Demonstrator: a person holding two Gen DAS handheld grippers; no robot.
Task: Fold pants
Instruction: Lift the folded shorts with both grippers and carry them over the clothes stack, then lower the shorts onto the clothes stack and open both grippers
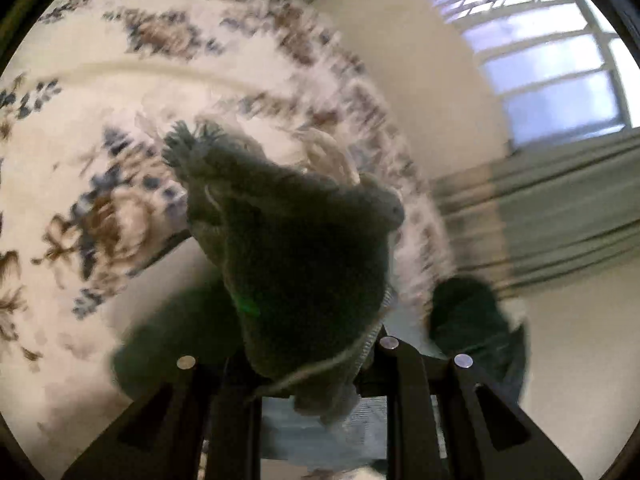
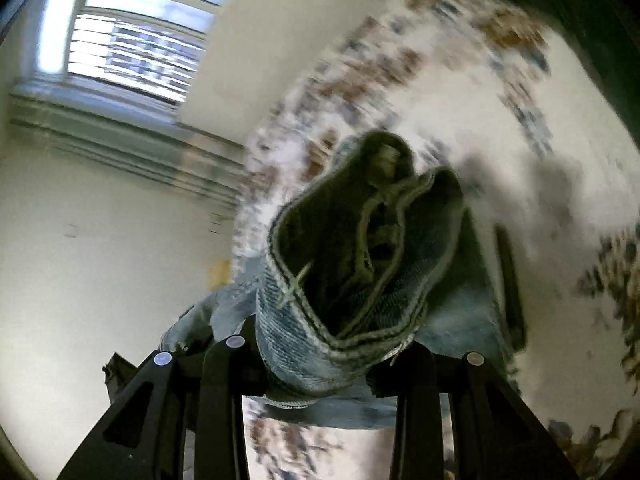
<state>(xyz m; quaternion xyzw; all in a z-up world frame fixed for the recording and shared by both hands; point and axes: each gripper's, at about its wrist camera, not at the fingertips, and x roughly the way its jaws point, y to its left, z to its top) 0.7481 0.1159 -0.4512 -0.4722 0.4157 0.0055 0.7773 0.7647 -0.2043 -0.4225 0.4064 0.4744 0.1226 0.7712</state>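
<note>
Floral cream rug (image 1: 100,128) beneath a barred window (image 2: 132,48). Left tongs (image 1: 310,364) pinch a fold of blue denim pants (image 1: 304,256); right tongs (image 2: 320,364) pinch their seamed edge (image 2: 344,264), both bunches raised above the rug.

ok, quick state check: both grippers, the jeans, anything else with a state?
left gripper: shut on the jeans, bunched denim between its fingers
right gripper: shut on the jeans at a hemmed edge
jeans: lifted, crumpled, not folded flat
patterned rug: lying flat under the jeans, blurred
window: looks closed, daylight coming through
</note>
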